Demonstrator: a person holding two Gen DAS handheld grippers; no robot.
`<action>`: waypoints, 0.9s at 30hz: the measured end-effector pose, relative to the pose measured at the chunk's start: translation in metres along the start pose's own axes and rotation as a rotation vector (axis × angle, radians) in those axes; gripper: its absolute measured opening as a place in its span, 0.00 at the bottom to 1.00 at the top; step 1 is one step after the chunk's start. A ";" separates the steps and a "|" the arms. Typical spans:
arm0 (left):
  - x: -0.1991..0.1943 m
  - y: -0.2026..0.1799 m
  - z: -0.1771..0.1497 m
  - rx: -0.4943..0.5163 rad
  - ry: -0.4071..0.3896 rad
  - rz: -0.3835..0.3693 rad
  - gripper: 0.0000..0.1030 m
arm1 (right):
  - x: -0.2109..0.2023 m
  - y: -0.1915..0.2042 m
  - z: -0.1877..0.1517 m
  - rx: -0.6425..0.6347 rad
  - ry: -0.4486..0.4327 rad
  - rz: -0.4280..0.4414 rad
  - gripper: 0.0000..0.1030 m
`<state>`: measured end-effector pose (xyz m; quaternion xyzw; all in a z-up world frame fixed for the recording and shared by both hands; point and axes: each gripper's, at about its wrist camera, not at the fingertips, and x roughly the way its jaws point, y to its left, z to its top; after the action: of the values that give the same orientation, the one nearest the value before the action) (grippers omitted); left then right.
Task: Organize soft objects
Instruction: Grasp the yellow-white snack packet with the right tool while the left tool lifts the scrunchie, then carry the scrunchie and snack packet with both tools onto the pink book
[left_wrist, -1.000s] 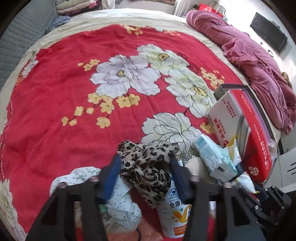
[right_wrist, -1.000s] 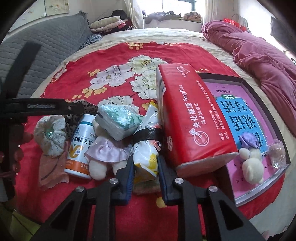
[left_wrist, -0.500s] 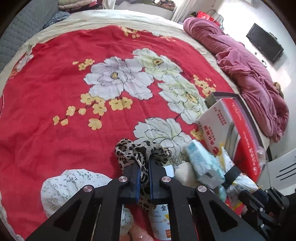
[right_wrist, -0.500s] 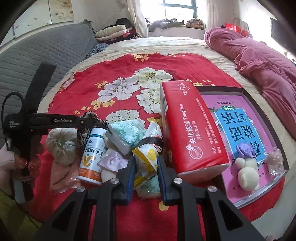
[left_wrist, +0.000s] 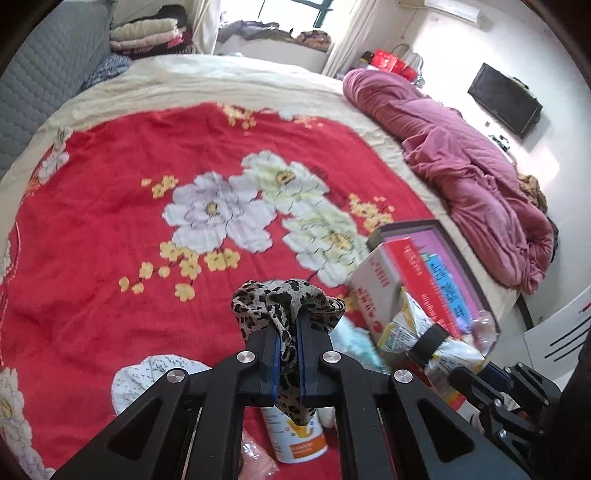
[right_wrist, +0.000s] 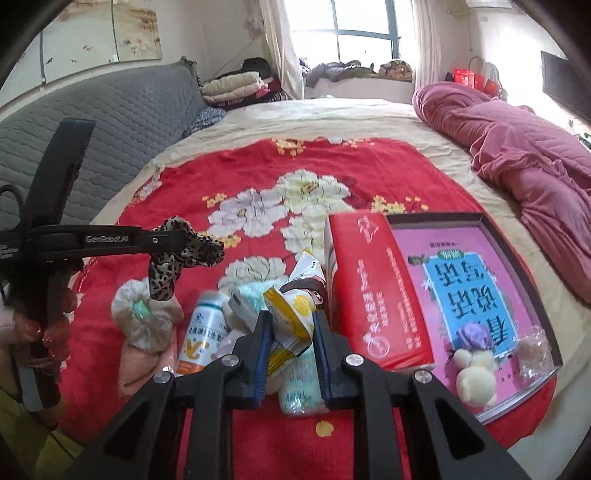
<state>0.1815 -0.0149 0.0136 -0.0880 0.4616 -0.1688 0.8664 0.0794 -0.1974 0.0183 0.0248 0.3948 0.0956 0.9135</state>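
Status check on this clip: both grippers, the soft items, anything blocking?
Left gripper shut on leopard-print scrunchie, clear of the bed. Right gripper shut on yellow-white packet. Pill bottle and red tissue pack crowd the pile.

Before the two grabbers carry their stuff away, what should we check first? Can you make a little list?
1. Left gripper pinches the leopard cloth tightly: ok, jaws shut on it.
2. Leopard cloth hangs free of the pile: ok, the right wrist view shows it dangling above the floral pouch.
3. Right gripper holds the yellow snack packet: ok, jaws shut on it.
4. Nothing else comes up with the packet: cannot tell, a pale green pack sits right between the fingers below it.
5. Room in the tray beside the small plush: ok, bare pink floor shows.
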 end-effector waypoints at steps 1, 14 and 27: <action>-0.004 -0.003 0.002 0.007 -0.007 -0.003 0.06 | -0.003 -0.001 0.003 0.003 -0.011 0.002 0.21; -0.036 -0.089 0.027 0.110 -0.069 -0.066 0.06 | -0.054 -0.044 0.043 0.043 -0.138 -0.028 0.21; 0.016 -0.222 0.017 0.250 0.009 -0.146 0.06 | -0.093 -0.152 0.030 0.124 -0.148 -0.139 0.21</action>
<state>0.1566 -0.2268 0.0794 -0.0120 0.4334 -0.2878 0.8539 0.0627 -0.3637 0.0872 0.0609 0.3322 0.0054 0.9412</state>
